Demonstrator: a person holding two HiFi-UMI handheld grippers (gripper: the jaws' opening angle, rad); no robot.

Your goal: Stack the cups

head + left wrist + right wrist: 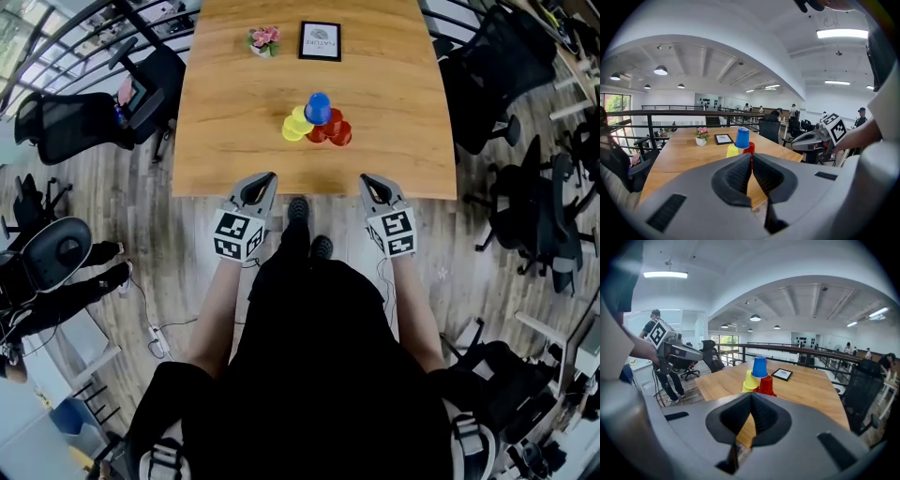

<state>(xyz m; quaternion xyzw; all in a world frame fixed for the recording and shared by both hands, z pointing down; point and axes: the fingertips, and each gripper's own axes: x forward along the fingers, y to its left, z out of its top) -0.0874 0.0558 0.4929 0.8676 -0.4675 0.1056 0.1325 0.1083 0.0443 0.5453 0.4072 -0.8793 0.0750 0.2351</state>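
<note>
A small pyramid of upturned cups stands near the middle of the wooden table (pixel 225 159): yellow cups (pixel 296 125) on the left, red cups (pixel 331 130) on the right, and a blue cup (pixel 318 108) on top. The blue cup (pixel 742 138) (pixel 760 367) also shows ahead in both gripper views. My left gripper (pixel 265 178) hovers at the table's near edge, shut and holding nothing. My right gripper (pixel 367 180) mirrors it at the same edge, also shut with nothing in it. Both are well short of the cups.
A framed card (pixel 320 41) and a small pot of pink flowers (pixel 263 40) stand at the table's far end. Black office chairs (pixel 150 84) ring the table on both sides. A railing (pixel 797 352) runs behind the table.
</note>
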